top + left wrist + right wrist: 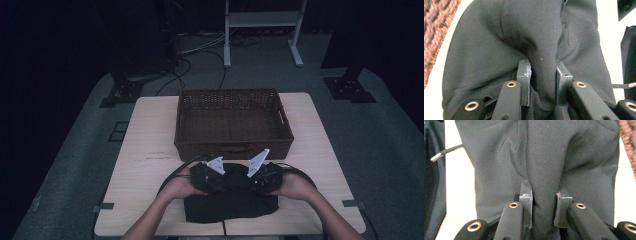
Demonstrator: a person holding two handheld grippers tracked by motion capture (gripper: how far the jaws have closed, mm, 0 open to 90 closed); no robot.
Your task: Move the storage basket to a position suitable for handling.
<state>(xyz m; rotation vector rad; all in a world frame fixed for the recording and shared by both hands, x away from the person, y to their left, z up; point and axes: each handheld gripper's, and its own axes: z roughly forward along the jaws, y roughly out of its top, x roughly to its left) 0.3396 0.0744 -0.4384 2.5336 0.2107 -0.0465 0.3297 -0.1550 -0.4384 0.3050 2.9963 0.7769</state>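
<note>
At the 6 o'clock edge of the pale wooden table (150,130), a black folded cloth garment (230,206) lies flat, just in front of the brown woven wicker basket (233,120), which stands toward 12 o'clock. The left gripper (210,176) pinches a raised fold of this garment (506,45) at about 10 o'clock of it, jaws clamped on the fabric. The right gripper (260,176) bites another fold (544,167) at about 2 o'clock, also clamped.
</note>
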